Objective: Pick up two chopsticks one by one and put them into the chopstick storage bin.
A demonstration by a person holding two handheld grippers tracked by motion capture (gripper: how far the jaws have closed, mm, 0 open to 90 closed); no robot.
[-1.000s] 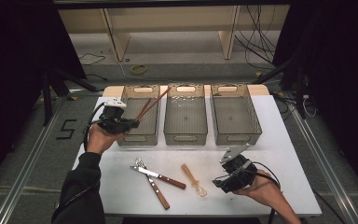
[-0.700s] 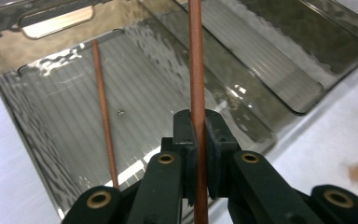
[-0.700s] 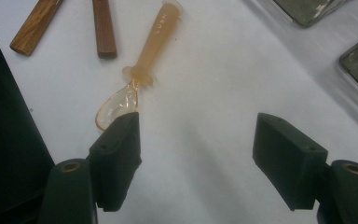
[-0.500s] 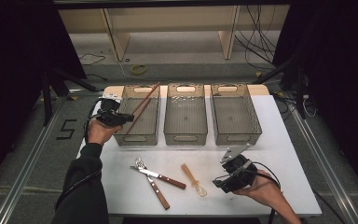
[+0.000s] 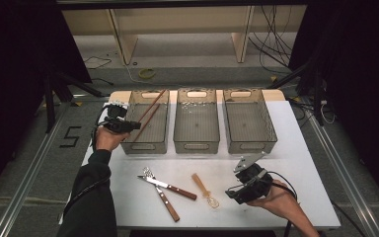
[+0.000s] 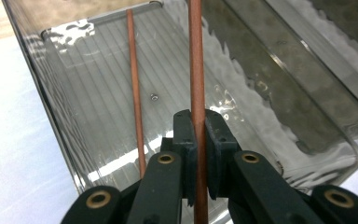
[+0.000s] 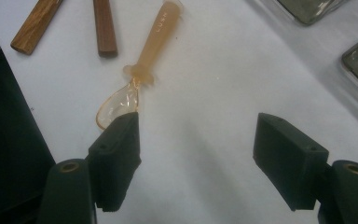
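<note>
While clamped, chopstick (image 6: 196,70) over bin rim (image 6: 51,93)

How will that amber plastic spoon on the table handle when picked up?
The spoon looks thin, clear plastic, so probably light and slightly bendy. Lying flat on the smooth white table, it may slide and be awkward to pinch; its bowl could crack.

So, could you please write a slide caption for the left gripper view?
Left tool shut on one chopstick above the grey bin, second chopstick already lying inside.
</note>
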